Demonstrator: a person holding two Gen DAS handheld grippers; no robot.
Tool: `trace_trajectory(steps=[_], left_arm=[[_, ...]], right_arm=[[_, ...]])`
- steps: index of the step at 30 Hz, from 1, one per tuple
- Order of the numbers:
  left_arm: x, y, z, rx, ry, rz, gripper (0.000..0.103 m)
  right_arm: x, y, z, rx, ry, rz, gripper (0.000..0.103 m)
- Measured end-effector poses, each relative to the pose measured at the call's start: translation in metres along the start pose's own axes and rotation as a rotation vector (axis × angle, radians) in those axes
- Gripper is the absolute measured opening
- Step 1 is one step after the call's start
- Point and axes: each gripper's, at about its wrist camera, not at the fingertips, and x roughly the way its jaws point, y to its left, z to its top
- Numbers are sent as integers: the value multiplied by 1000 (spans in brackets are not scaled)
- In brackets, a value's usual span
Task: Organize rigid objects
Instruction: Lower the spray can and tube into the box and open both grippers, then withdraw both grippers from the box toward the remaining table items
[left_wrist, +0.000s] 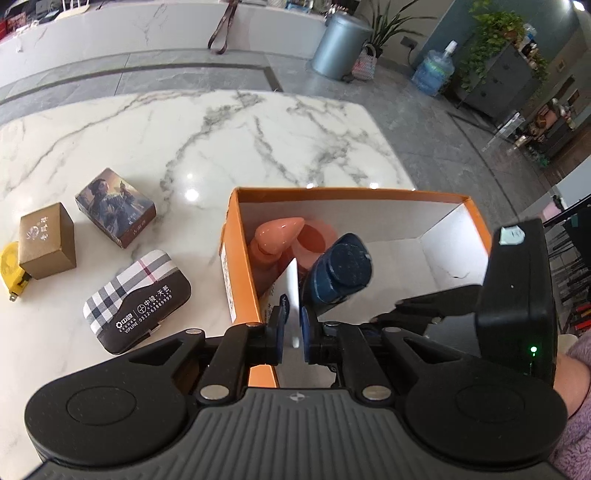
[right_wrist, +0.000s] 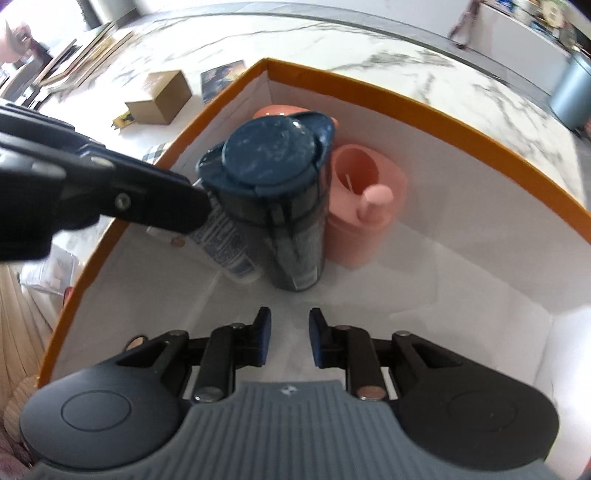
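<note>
A: Left gripper (left_wrist: 293, 334)?
B: Angled down over the orange box's (left_wrist: 236, 280) near corner, pinching a white tube (left_wrist: 291, 295).
A: Right gripper (right_wrist: 290, 341)?
B: Inside the box, jaws apart, empty. Blue bottle (right_wrist: 280, 199) beyond it, pink cup (right_wrist: 364, 206) against that.

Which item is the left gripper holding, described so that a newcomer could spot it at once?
Start at the orange box on the marble table. Against its left inside wall, the left gripper is shut on a thin white tube with blue print. It leans beside the dark blue bottle, which stands next to the pink cup; it is the only white, slanted item.
</note>
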Motion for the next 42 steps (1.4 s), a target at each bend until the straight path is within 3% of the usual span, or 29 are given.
trace_trajectory(steps=[2, 5, 10, 15, 19, 23, 27, 31, 37, 39, 41, 42], left_arm=[[-14, 0, -3, 17, -36, -12, 12], [-44, 3, -12, 42, -133, -22, 18], [-94, 22, -37, 68, -260, -36, 21], [-125, 46, -66, 79, -293, 71, 22], [-136, 68, -91, 41, -284, 128, 25], [-133, 93, -113, -78, -236, 196, 35], [-120, 111, -127, -218, -197, 207, 61], [-99, 126, -132, -310, -140, 207, 63], [-88, 140, -150, -316, -98, 166, 60], [-83, 146, -154, -344, -85, 133, 65], [-79, 147, -153, -374, -81, 150, 72], [-77, 147, -152, -377, -82, 167, 75]], right_arm=[[-11, 3, -7, 36, -31, -33, 34], [-33, 8, -17, 108, -122, -80, 34], [-78, 29, -40, 231, -318, -107, 35], [-109, 62, -45, 286, -479, -72, 37], [-118, 98, -42, 291, -548, -26, 44], [-114, 138, -46, 283, -552, -24, 44], [-97, 169, -56, 276, -493, -71, 44], [-70, 179, -63, 271, -423, -102, 39], [-39, 181, -67, 257, -316, -112, 39], [-30, 181, -66, 255, -274, -97, 43], [-22, 183, -66, 249, -247, -98, 56], [-17, 185, -65, 240, -239, -104, 57]])
